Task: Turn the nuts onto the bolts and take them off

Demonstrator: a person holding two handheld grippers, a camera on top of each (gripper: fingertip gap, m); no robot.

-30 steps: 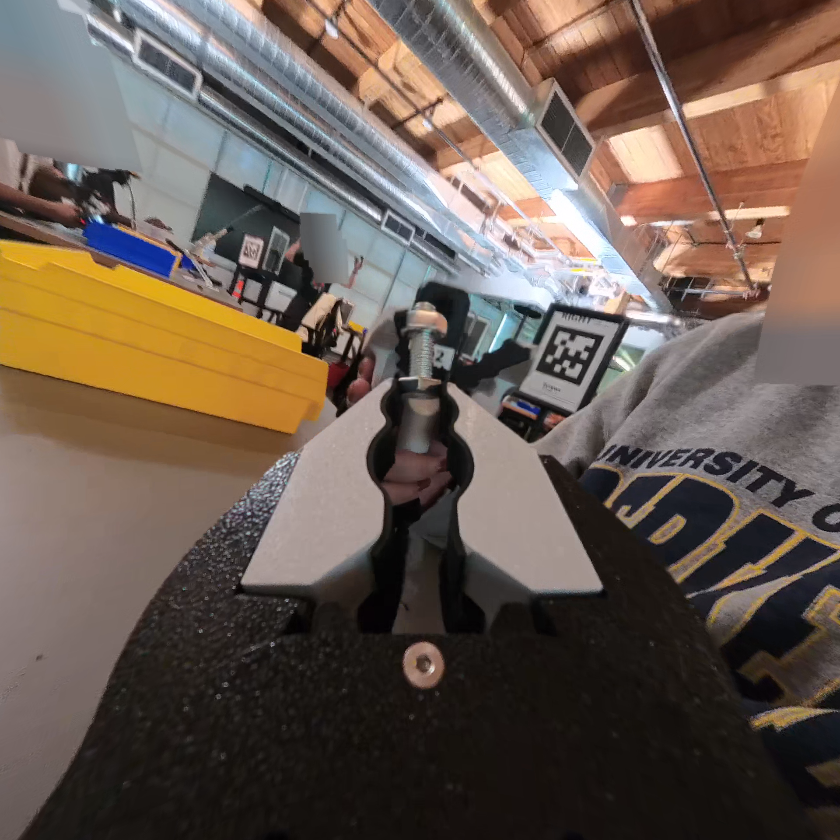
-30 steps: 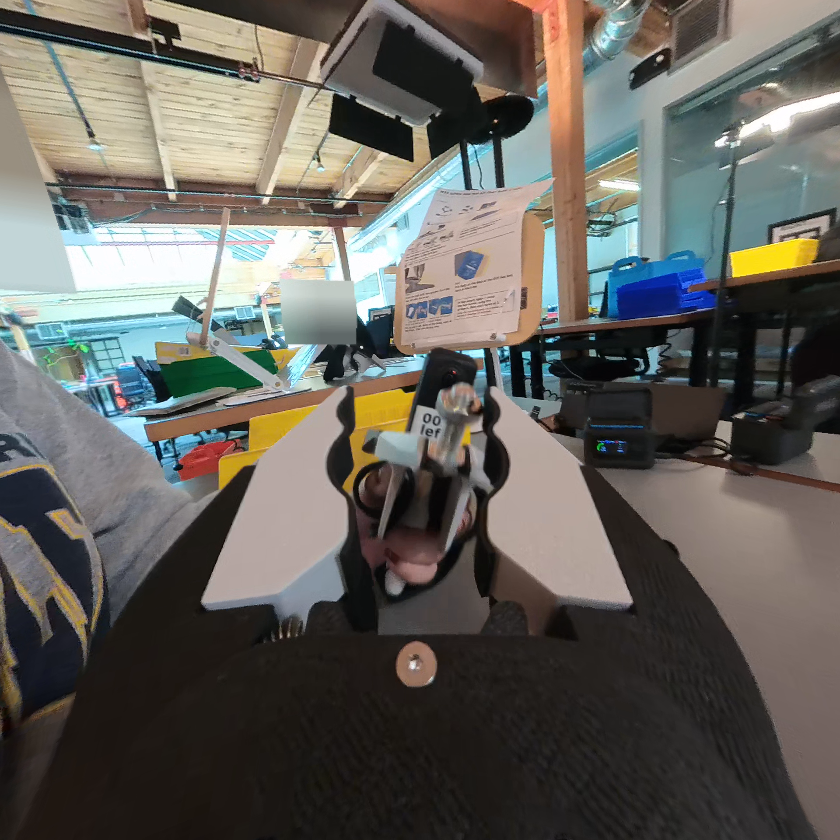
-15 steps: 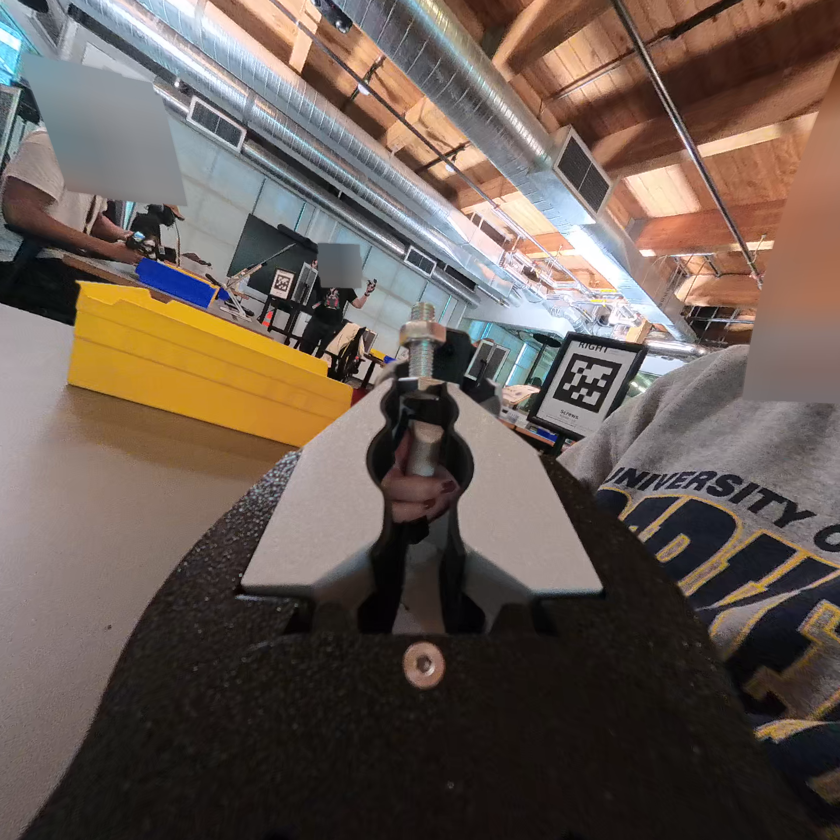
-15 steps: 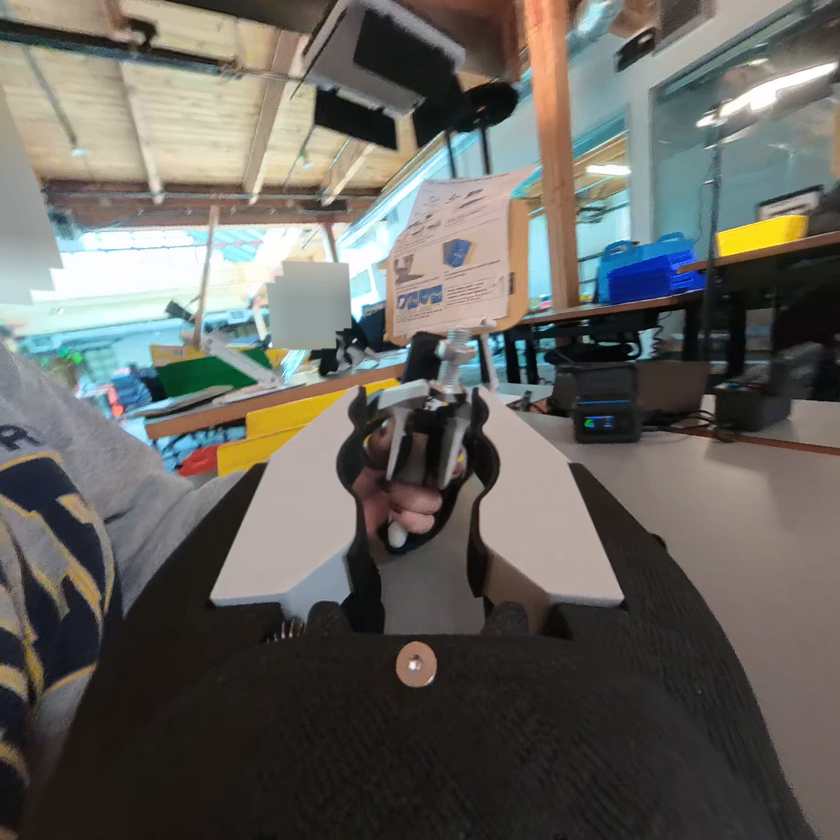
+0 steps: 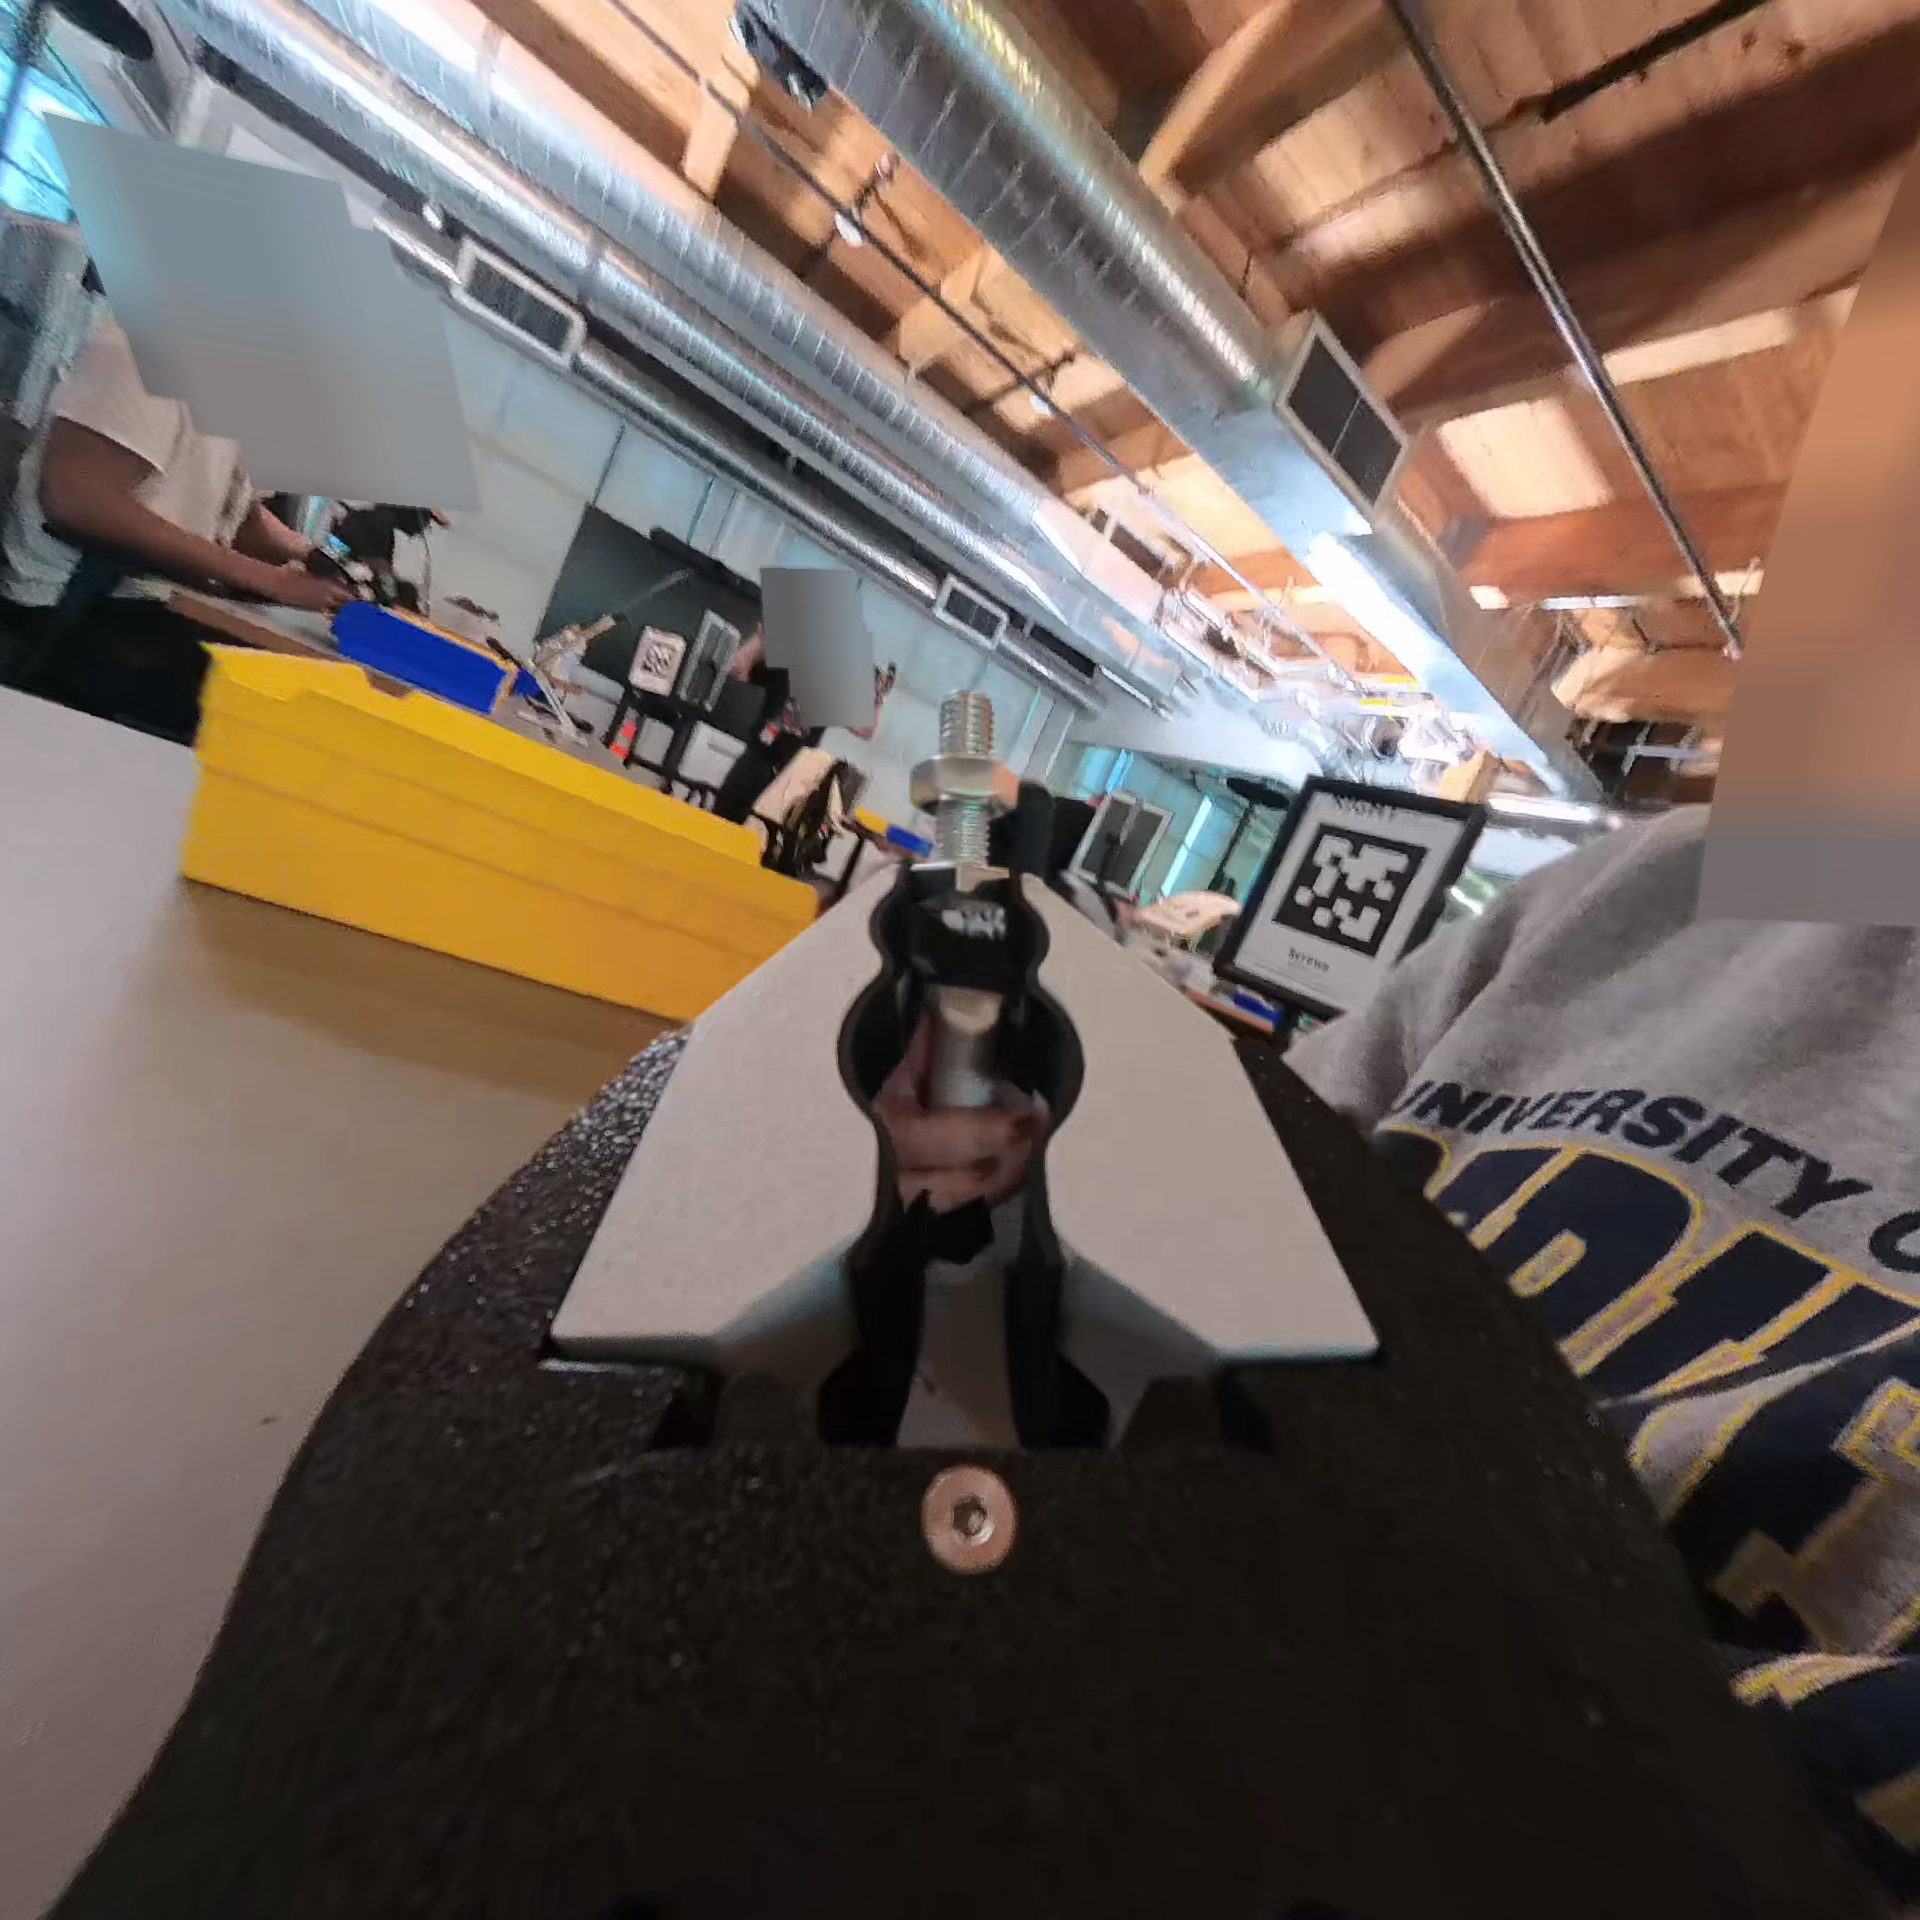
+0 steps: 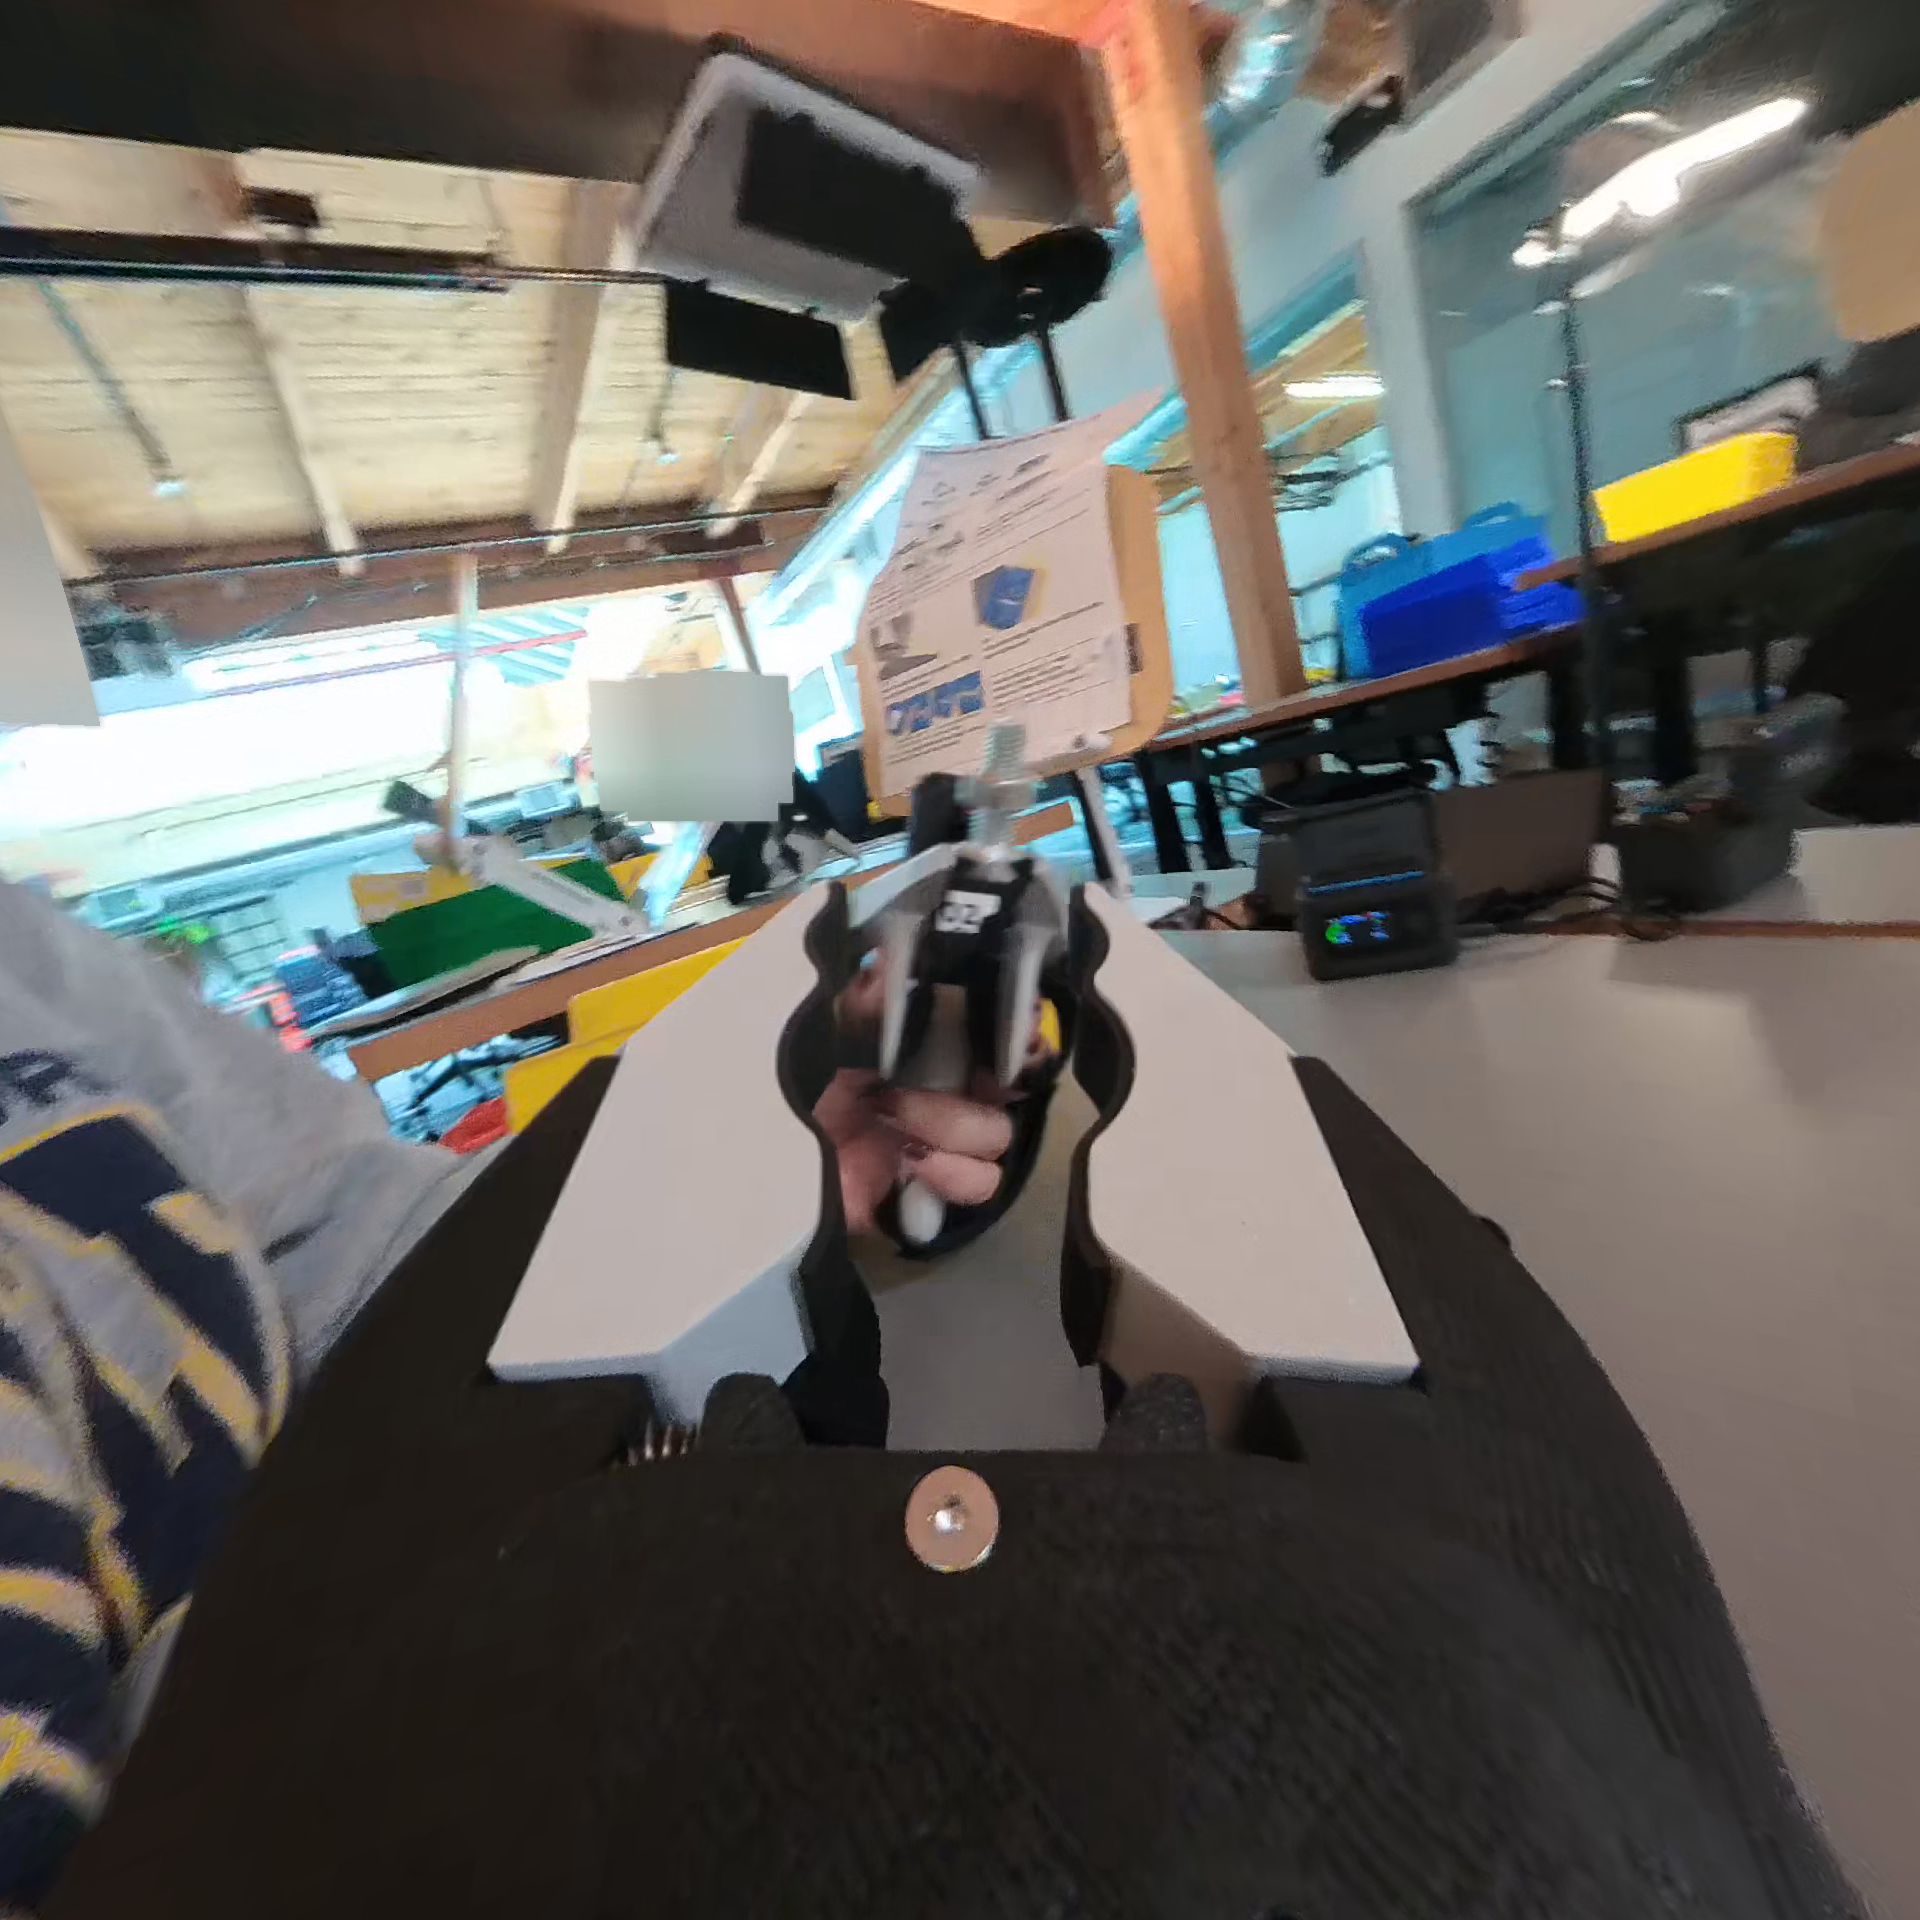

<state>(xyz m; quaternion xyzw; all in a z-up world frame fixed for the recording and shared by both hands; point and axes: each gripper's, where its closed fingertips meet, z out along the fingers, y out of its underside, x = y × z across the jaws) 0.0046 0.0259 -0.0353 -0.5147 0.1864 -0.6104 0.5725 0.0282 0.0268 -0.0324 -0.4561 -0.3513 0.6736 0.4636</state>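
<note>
My left gripper is shut on a steel bolt and holds it upright, threaded end up. A steel nut sits on the thread, with some bare thread above it. In the right wrist view the bolt and nut stand on the far left gripper's grey fingers, which a hand holds. My right gripper is open, with its fingers on either side of the left gripper's tip, below the nut. I cannot tell whether they touch anything.
A stack of yellow bins stands on the beige table at the left. A square-pattern tag board and a person's grey sweatshirt are at the right. Black devices and a cable lie on the table. My two grippers' fingertips are within a few centimetres of each other.
The nut sits lower on the thread, with more bare thread above it. The right gripper's fingers have come closer together. Both views have swung a little.
</note>
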